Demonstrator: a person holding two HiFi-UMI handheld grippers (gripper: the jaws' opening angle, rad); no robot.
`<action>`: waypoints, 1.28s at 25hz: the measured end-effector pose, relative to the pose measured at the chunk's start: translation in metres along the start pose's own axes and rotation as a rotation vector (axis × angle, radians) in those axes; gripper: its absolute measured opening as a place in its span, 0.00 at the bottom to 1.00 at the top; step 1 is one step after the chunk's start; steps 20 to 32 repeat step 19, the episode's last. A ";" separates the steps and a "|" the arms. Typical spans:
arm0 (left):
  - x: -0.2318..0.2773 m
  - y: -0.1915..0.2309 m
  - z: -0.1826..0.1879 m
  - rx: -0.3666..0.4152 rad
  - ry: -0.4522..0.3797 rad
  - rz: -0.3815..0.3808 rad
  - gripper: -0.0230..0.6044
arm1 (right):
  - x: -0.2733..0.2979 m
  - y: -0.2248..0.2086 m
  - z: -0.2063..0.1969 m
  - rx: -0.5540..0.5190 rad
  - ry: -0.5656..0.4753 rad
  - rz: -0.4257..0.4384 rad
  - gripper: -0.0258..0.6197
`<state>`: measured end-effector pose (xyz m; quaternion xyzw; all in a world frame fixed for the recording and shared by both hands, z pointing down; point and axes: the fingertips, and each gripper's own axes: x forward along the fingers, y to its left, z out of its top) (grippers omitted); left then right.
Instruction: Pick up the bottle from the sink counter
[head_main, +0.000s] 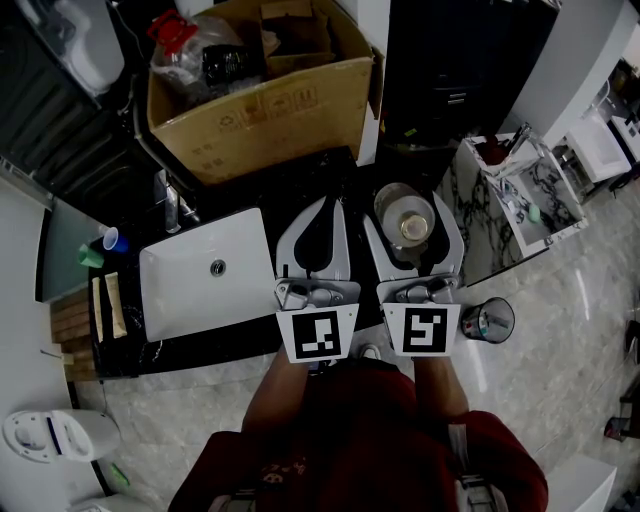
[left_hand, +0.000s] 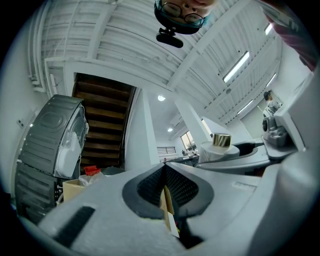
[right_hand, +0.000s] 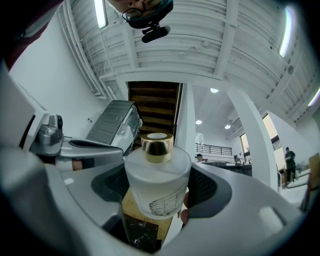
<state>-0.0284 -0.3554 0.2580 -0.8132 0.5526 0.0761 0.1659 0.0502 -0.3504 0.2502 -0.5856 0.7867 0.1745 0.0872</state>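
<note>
A frosted glass bottle with a gold cap stands upright between the jaws of my right gripper, which is shut on it. In the head view the bottle shows from above, over the dark counter to the right of the white sink, with the right gripper around it. My left gripper hangs just left of it, shut and holding nothing. In the left gripper view its pads meet, and the bottle shows off to the right.
A large cardboard box with bags in it stands behind the sink. A faucet and a blue cup are at the sink's left. On the floor at the right stands a glass cup, and a white tray on marble lies further right.
</note>
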 end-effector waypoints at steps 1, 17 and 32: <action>0.000 0.000 0.000 -0.009 -0.002 0.003 0.04 | 0.000 0.000 0.000 0.001 0.003 -0.001 0.56; -0.004 0.003 -0.002 -0.037 -0.007 0.011 0.04 | -0.001 0.002 -0.001 -0.002 0.006 -0.008 0.56; -0.004 0.003 -0.003 -0.044 -0.007 0.014 0.04 | -0.001 0.002 -0.001 -0.003 0.001 -0.008 0.56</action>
